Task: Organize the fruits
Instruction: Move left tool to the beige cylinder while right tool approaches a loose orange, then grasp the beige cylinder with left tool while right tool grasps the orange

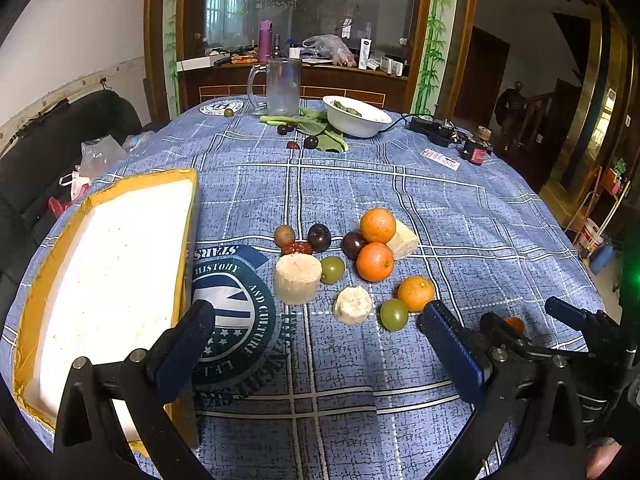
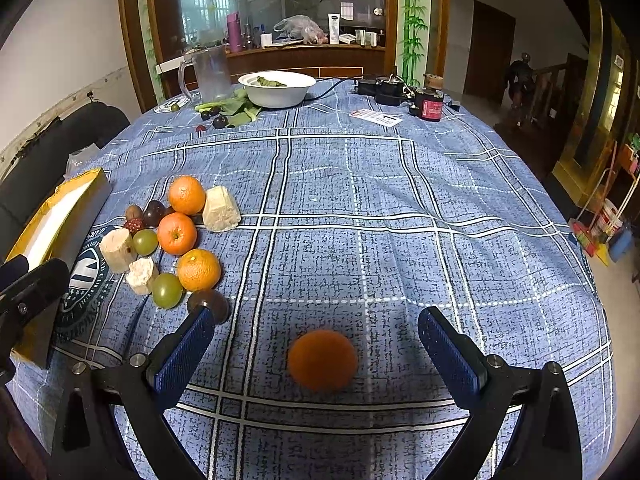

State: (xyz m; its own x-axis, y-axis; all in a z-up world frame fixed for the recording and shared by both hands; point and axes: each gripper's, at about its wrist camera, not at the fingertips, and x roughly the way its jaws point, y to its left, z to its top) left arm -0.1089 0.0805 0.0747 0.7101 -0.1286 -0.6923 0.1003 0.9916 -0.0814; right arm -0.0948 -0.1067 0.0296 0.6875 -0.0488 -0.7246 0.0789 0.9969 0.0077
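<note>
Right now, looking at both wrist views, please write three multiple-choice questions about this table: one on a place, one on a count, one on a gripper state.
1. Where is the single orange?
A. in the white bowl
B. on the cloth between the right gripper's fingers
C. in the foam tray

2. How many oranges lie in the fruit pile?
A. one
B. three
C. six

3. How is the right gripper?
A. open
B. shut on an orange
C. shut on a grape

Answers:
1 B, it sits on the blue cloth, touching neither finger.
2 B, three orange fruits show among the grapes and plums.
3 A, its fingers stand wide apart.
</note>
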